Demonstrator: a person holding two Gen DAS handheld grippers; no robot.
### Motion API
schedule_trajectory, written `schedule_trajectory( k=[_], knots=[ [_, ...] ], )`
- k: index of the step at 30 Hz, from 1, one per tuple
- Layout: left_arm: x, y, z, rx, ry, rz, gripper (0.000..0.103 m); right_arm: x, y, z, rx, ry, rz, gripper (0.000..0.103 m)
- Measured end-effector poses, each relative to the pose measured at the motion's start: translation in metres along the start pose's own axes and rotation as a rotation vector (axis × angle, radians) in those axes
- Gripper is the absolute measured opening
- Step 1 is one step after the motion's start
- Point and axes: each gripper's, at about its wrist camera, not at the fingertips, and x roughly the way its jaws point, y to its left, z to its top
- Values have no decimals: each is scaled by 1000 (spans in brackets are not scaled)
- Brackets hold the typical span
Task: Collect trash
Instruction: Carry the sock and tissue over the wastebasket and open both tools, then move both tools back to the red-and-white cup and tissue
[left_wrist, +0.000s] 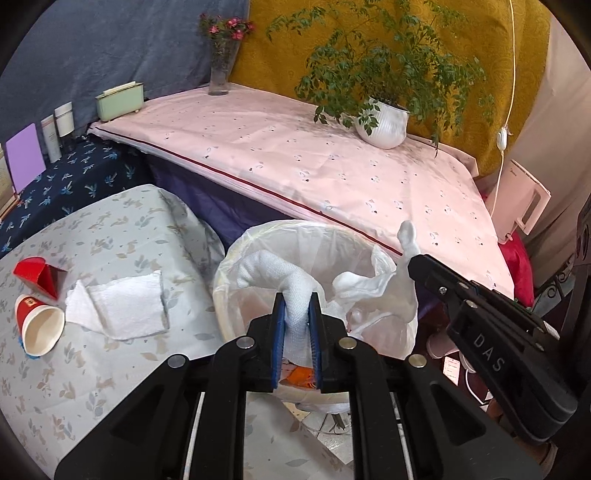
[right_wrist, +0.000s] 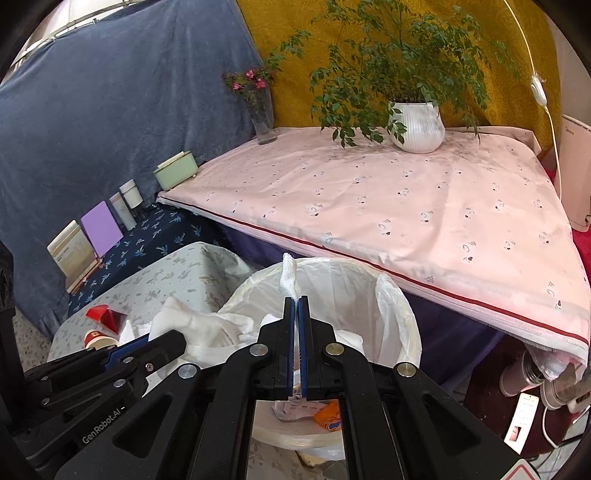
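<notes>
My left gripper (left_wrist: 298, 299) is shut on a crumpled white paper towel (left_wrist: 280, 273) and holds it over the open trash bin (left_wrist: 236, 254) lined with a clear bag. My right gripper (right_wrist: 296, 301) is shut on another white paper towel (right_wrist: 289, 275) over the same bin (right_wrist: 399, 295); it also shows in the left wrist view (left_wrist: 415, 264). Wrappers lie in the bin's bottom (right_wrist: 325, 410). On the leaf-print table, a flat paper towel (left_wrist: 122, 306), a red paper cup on its side (left_wrist: 38, 325) and a crushed red cup (left_wrist: 38, 275) lie to the left.
A pink-covered table (left_wrist: 314, 166) stands behind the bin, with a potted plant (left_wrist: 384, 125), a flower vase (left_wrist: 221, 66) and a green box (left_wrist: 120, 99). Bottles and a purple card (left_wrist: 26, 157) stand on a dark blue cloth at the left.
</notes>
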Motion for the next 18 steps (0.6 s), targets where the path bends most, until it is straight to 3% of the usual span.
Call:
schedule_trajectory(
  k=[1,3,4,5,8,18],
  knots=[
    [2,-1,1,-3,2,-2,15,1,-1,0,0,3,-3,4],
    [4,0,2,-16,-6,11,27,2,-2,1,7,-2,-11,9],
    [4,1,2,-19,-11,19,37,2,-2,1,9,-2,-13,13],
    [4,3,3,-22,-14,27,40,3,-2,2,10,-4,-16,20],
    [4,6,3,-25,-12,40,40,3,-1,3,9,-13,-22,29],
    [-5,42,-6,-98,-15,104,43,6,19,-2,-25,1,-8,36]
  ],
)
